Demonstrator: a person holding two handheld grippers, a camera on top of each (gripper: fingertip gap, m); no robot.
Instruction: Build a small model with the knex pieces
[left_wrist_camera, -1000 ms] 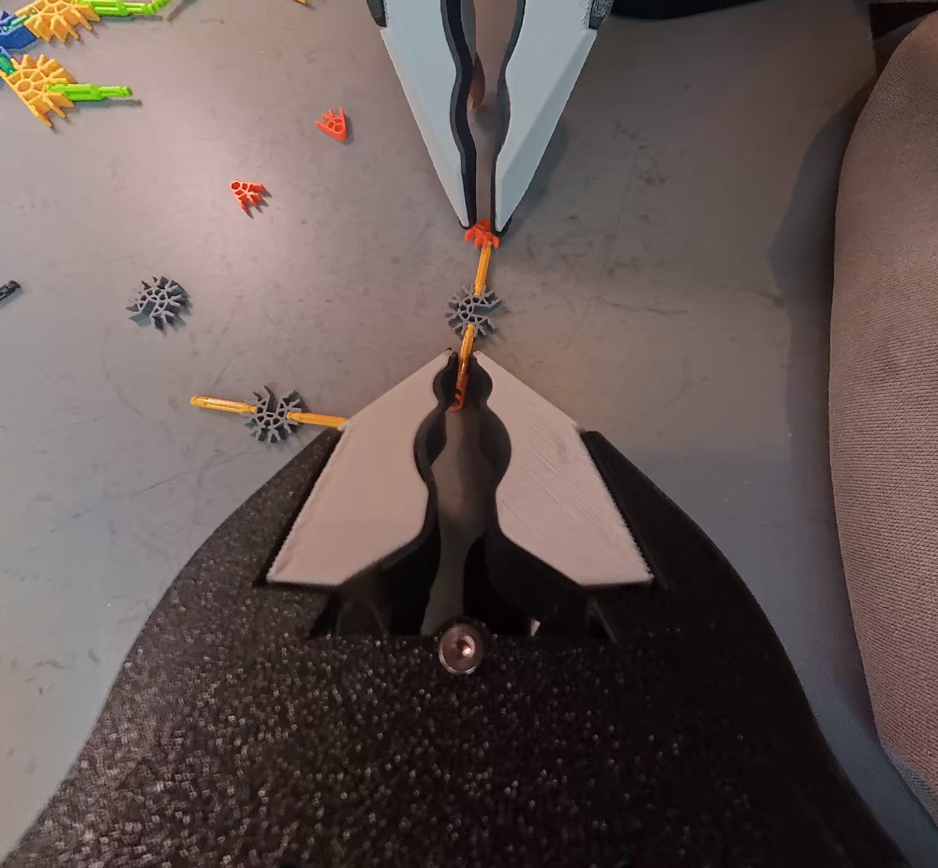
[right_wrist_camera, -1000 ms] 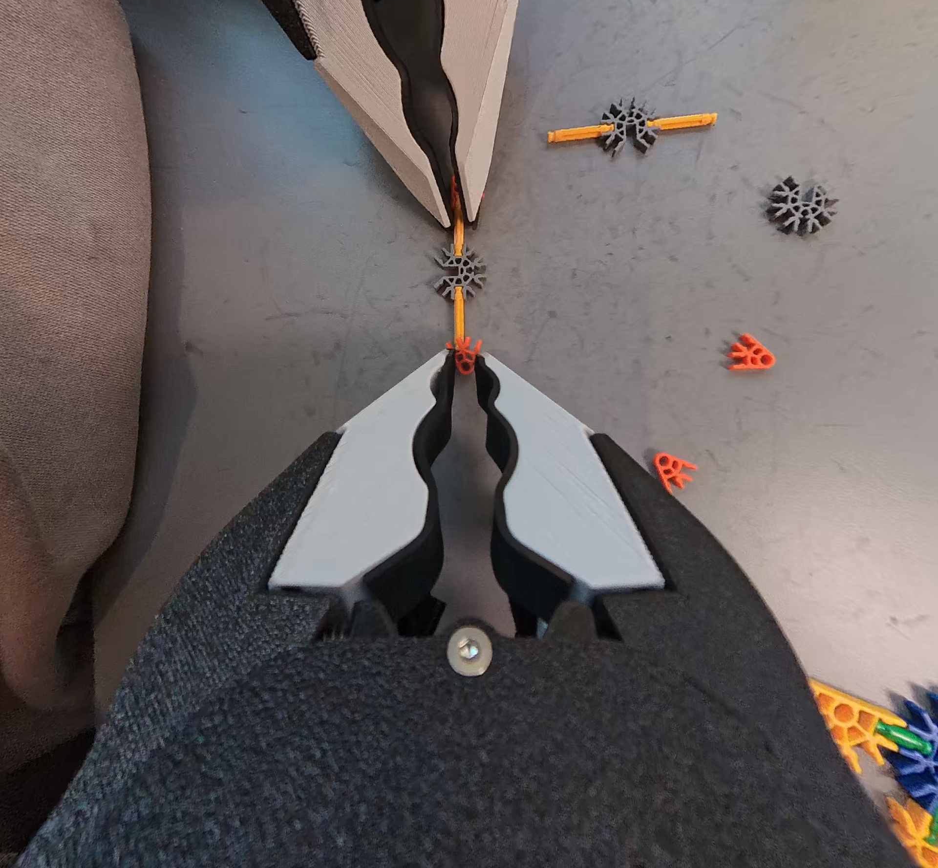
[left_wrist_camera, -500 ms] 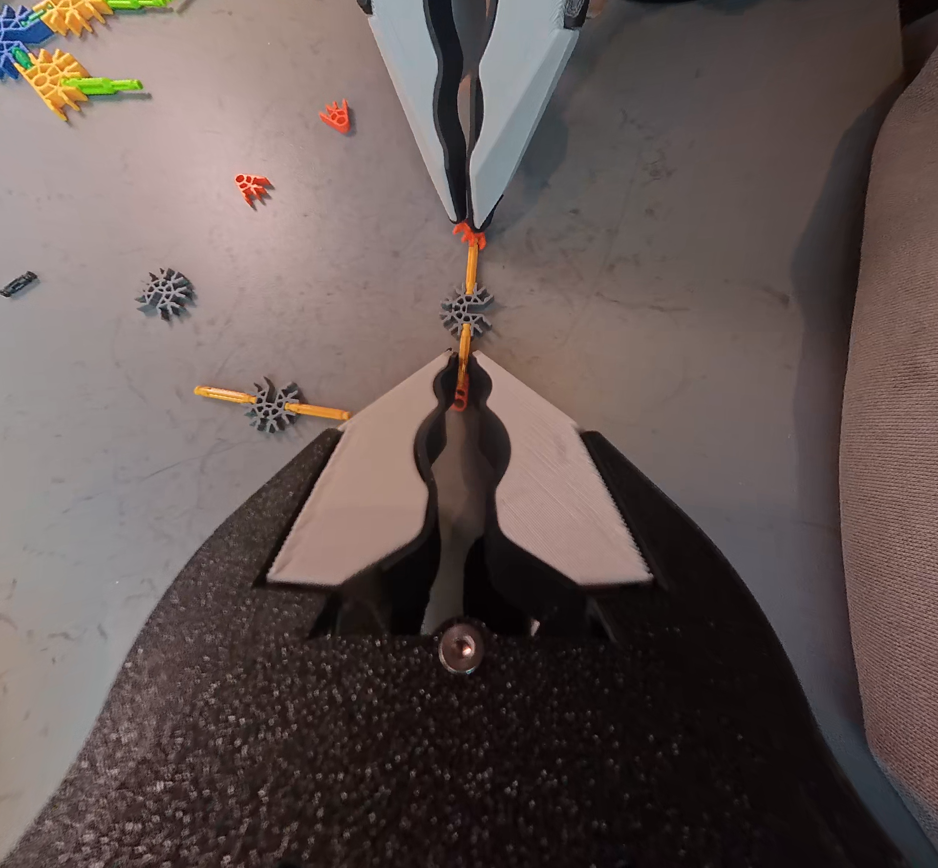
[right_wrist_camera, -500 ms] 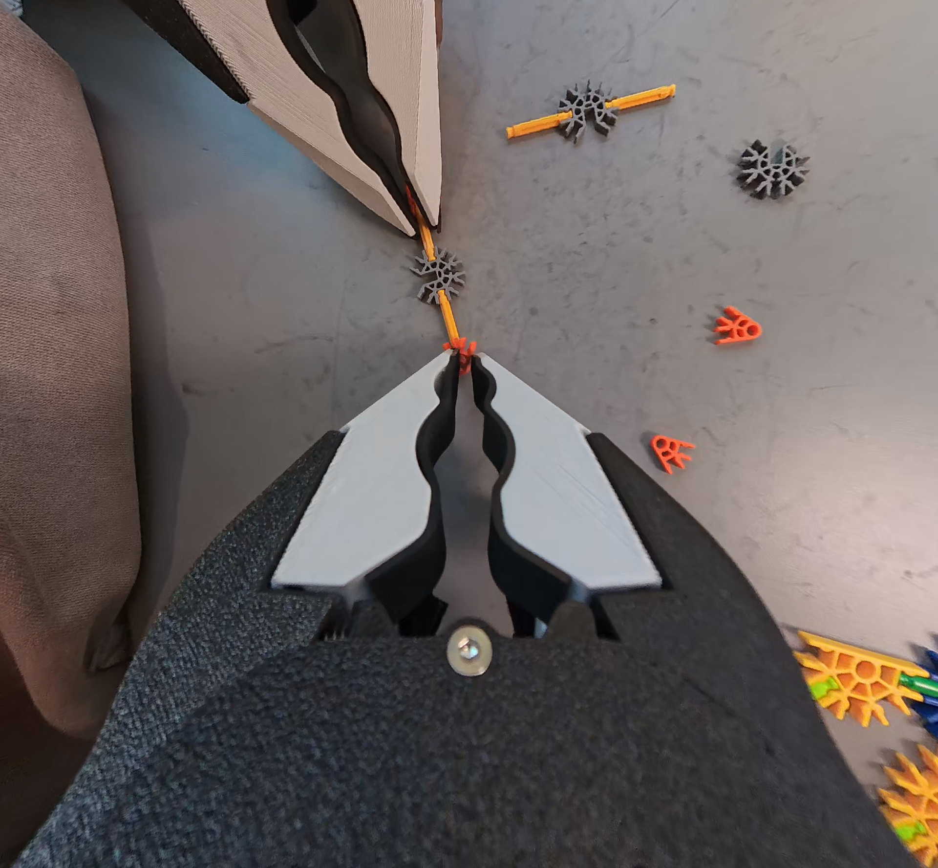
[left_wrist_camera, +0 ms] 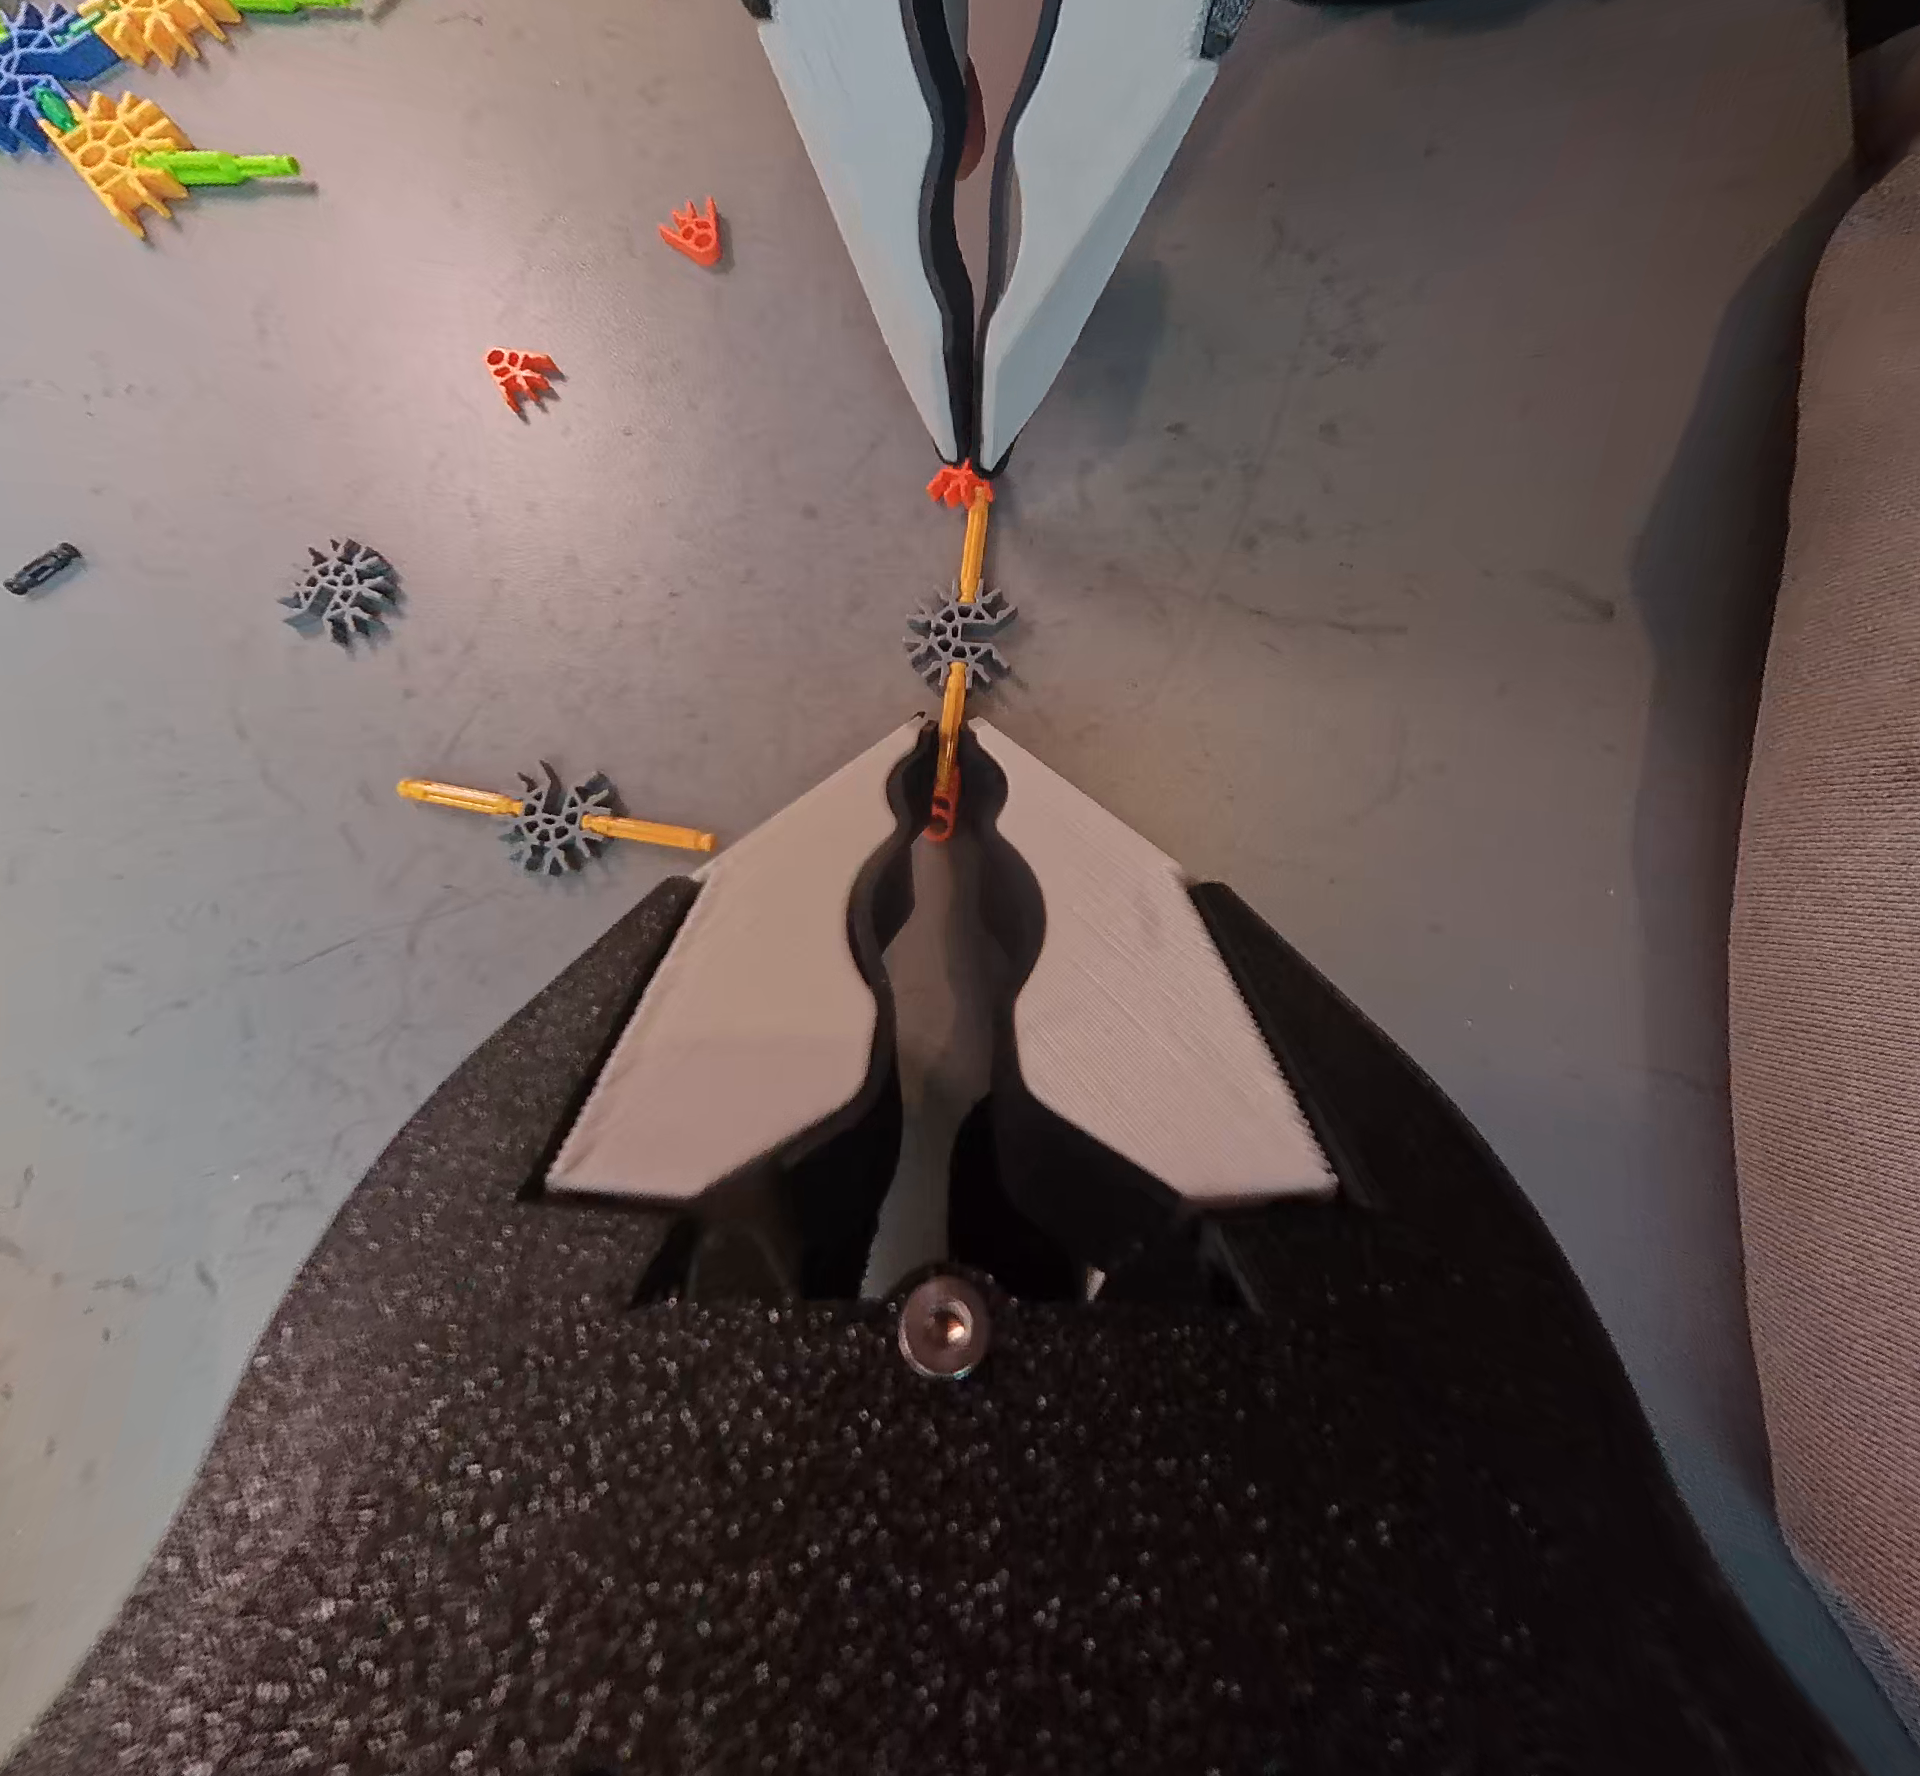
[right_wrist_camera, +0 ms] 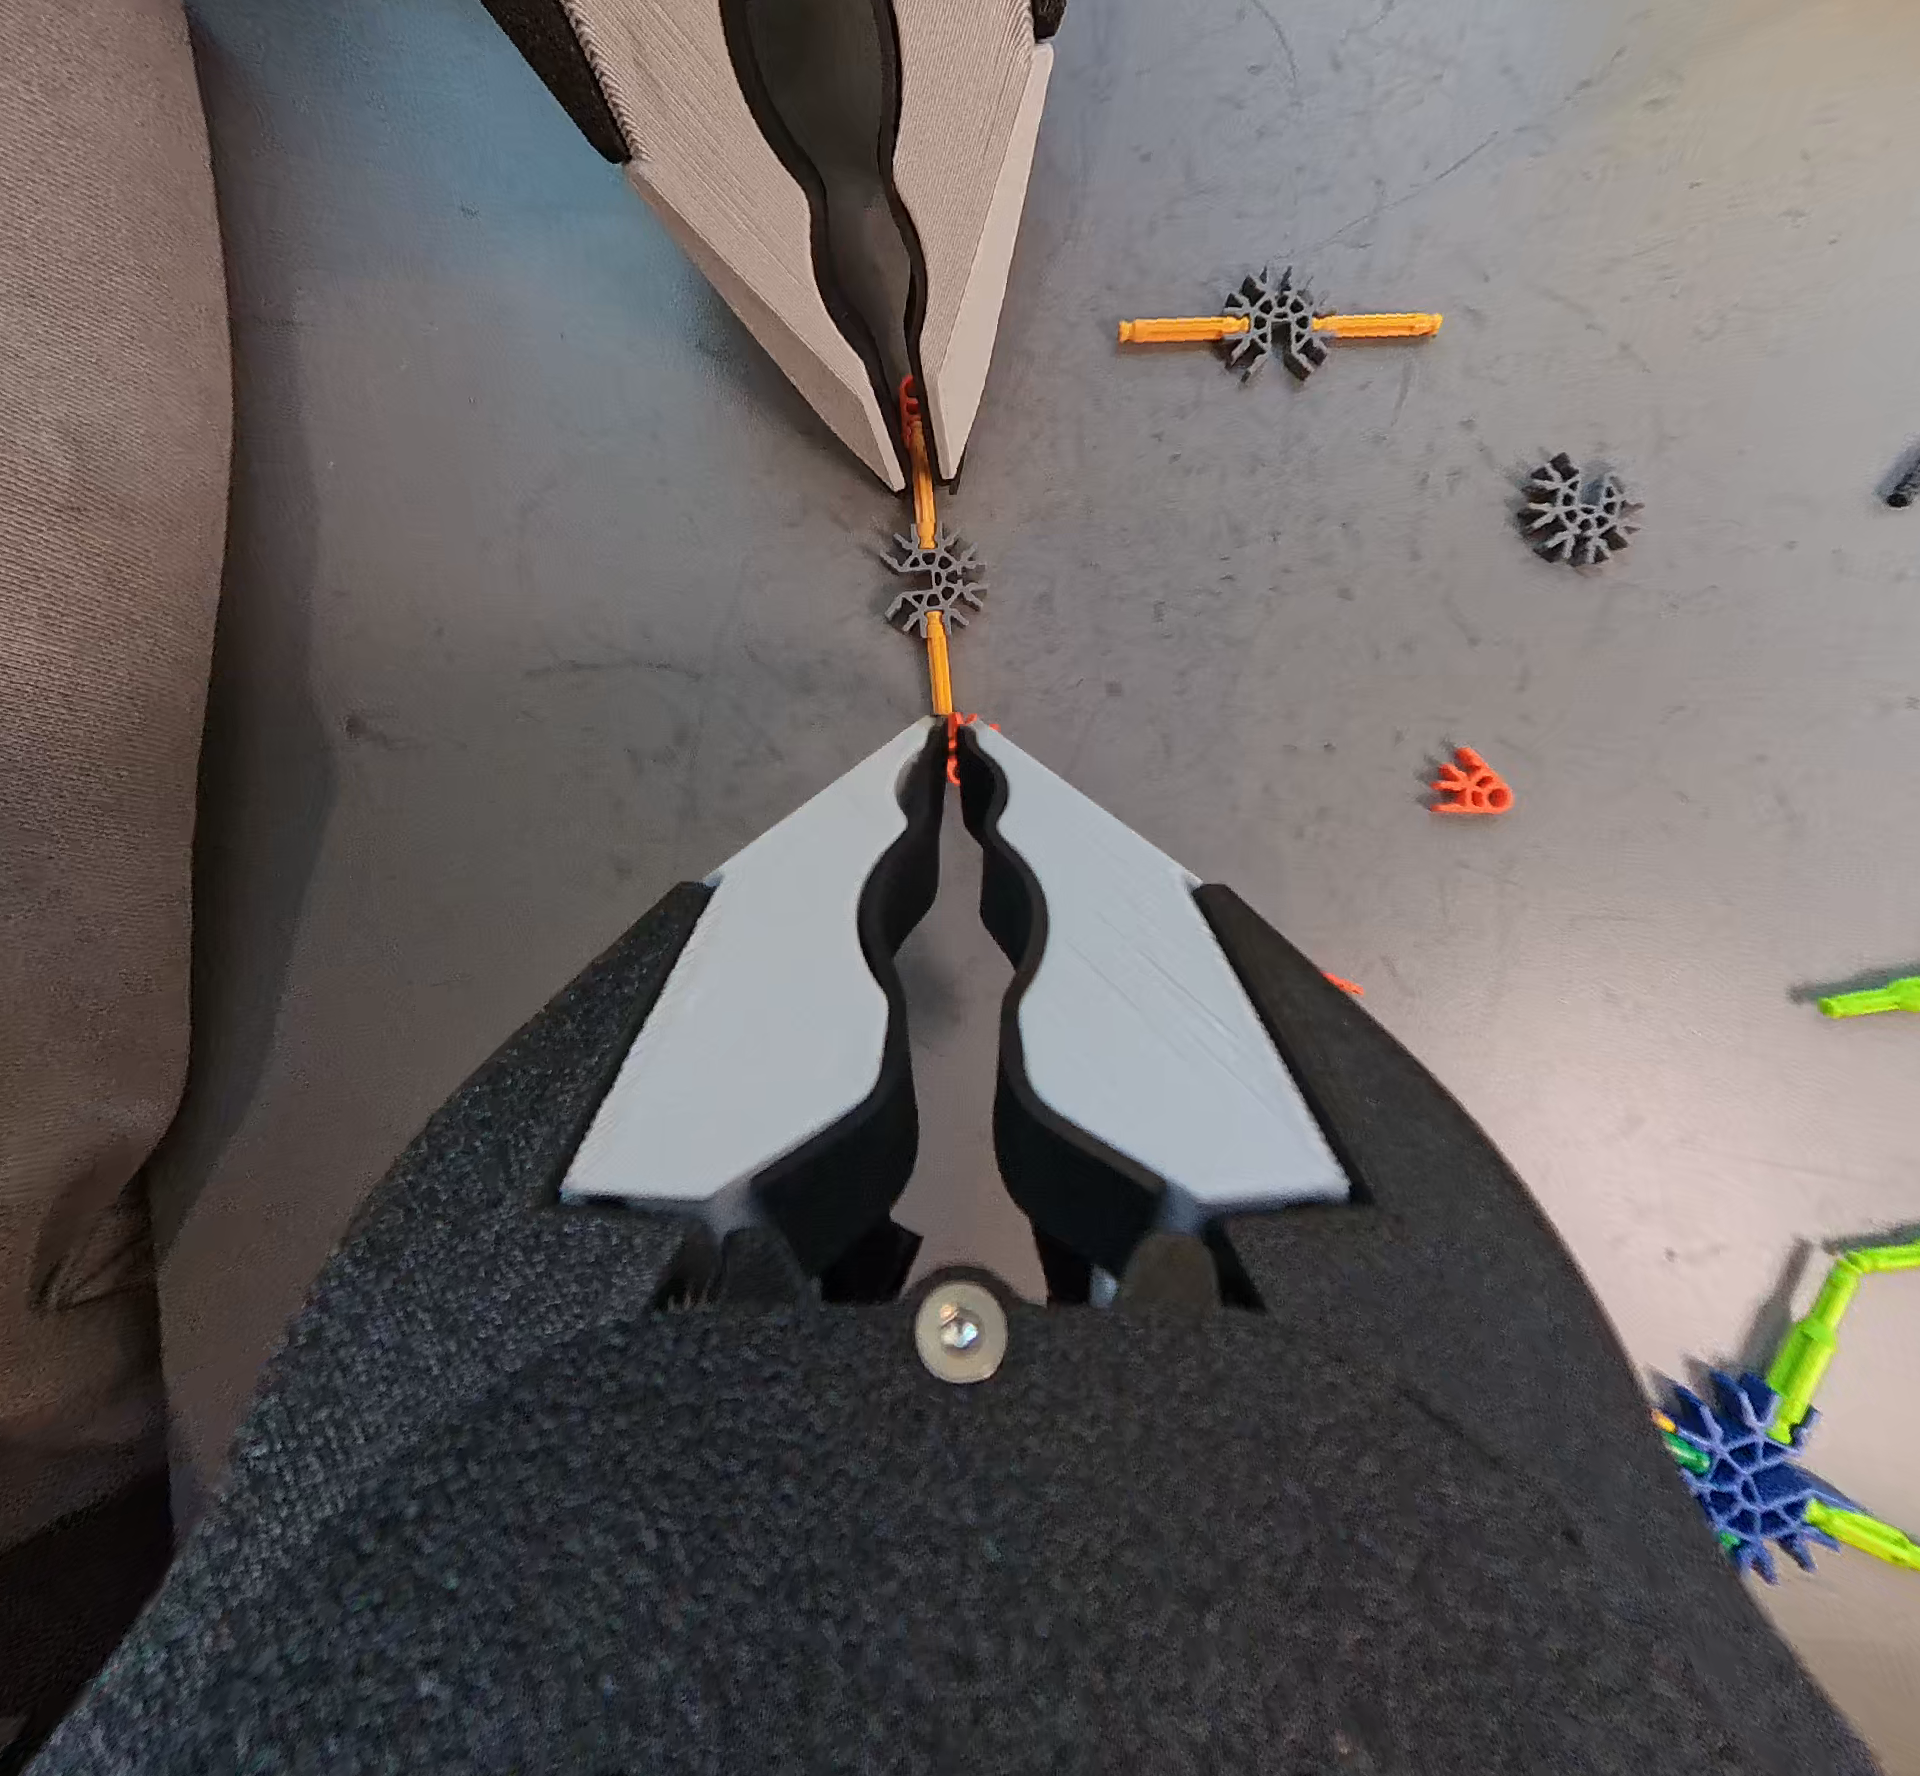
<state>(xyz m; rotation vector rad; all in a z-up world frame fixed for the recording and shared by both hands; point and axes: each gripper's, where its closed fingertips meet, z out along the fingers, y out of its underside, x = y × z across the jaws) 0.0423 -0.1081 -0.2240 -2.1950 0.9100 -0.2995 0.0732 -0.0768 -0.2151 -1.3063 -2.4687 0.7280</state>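
A small toy assembly hangs between my two grippers above the grey table (left_wrist_camera: 1351, 583): a grey snowflake connector (left_wrist_camera: 959, 632) with an orange rod (left_wrist_camera: 975, 547) on each side and a red connector (left_wrist_camera: 956, 483) at each end. My left gripper (left_wrist_camera: 943, 739) is shut on the near rod and its red end piece (left_wrist_camera: 940, 817). My right gripper (right_wrist_camera: 951, 739) is shut on the other red connector (right_wrist_camera: 961, 724). In the right wrist view the grey connector (right_wrist_camera: 935, 578) sits midway, with the left gripper (right_wrist_camera: 920, 469) opposite.
On the table lie another grey connector with two orange rods (left_wrist_camera: 556, 817), a loose grey connector (left_wrist_camera: 343, 588), two loose red connectors (left_wrist_camera: 696, 230) (left_wrist_camera: 520, 372), a small black piece (left_wrist_camera: 42, 568) and a yellow, blue and green build (left_wrist_camera: 156, 12). A brown cushion (left_wrist_camera: 1839, 791) borders the table. The left gripper's tips are roughly 5 cm from the right gripper's.
Both grippers and the held assembly shifted slightly and straightened back into line after tilting. The right gripper's jaws have closed tighter on the red connector.
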